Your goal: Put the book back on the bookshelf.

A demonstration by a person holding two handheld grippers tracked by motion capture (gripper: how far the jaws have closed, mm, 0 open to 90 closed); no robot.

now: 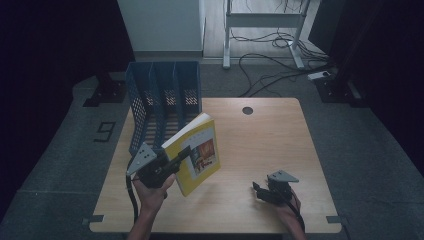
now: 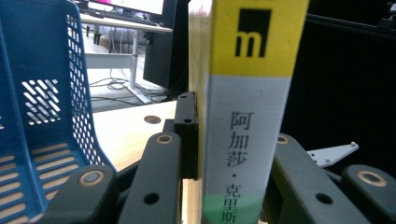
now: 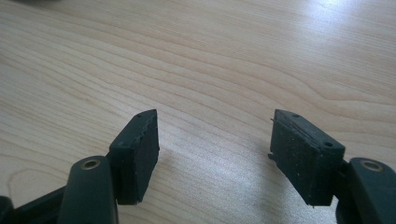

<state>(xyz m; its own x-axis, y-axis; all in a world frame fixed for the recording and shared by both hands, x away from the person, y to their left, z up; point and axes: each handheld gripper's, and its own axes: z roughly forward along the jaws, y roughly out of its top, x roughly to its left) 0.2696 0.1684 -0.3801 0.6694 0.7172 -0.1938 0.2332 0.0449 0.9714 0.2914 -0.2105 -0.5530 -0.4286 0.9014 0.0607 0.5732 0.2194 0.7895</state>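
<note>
I see the table [image 1: 280,150] first, with the blue rack [image 1: 162,100] standing at upper left of centre. My left gripper [image 1: 182,156] is clenched on the book [image 1: 197,155], held off the table, tilted, its spine [image 2: 245,140] running along my jaws. The rack lies just up-left of the book. My right gripper [image 1: 260,192], lower right, rests with jaws apart, holding nothing.
</note>
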